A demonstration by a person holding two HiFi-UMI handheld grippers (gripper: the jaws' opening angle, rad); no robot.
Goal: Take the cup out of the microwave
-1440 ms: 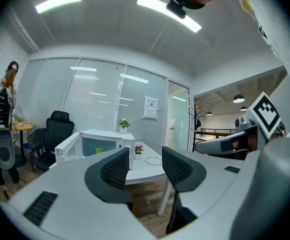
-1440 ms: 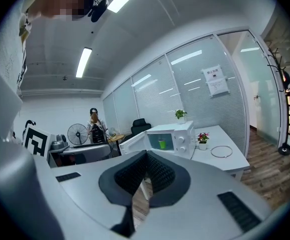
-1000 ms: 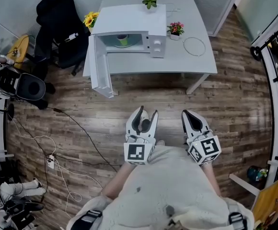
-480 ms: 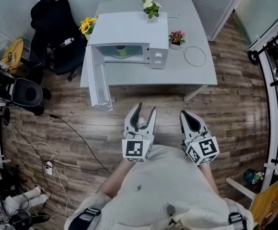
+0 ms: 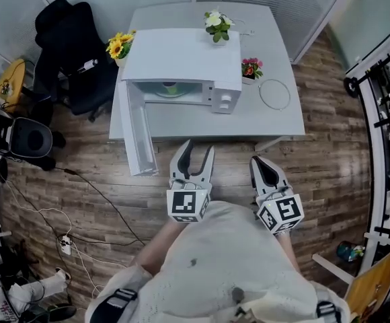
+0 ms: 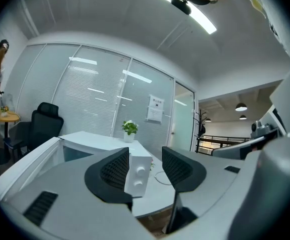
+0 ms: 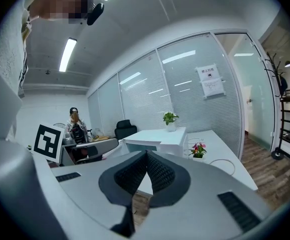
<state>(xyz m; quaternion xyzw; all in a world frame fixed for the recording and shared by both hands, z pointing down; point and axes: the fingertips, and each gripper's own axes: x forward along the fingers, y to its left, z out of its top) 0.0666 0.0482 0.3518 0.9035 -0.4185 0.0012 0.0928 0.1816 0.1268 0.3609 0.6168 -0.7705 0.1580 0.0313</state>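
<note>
One step closer, left claw (image 5: 199,147) nearing microwave (image 5: 181,69)

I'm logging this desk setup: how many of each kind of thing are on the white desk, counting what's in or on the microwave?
Microwave: 1
Cup: 1
Plants: 3
Wire loop: 1
Total: 6

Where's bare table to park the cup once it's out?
The front strip of the table is bare, before the microwave and right of its open door. The right side is crowded, with pink flowers and a cable loop.
</note>
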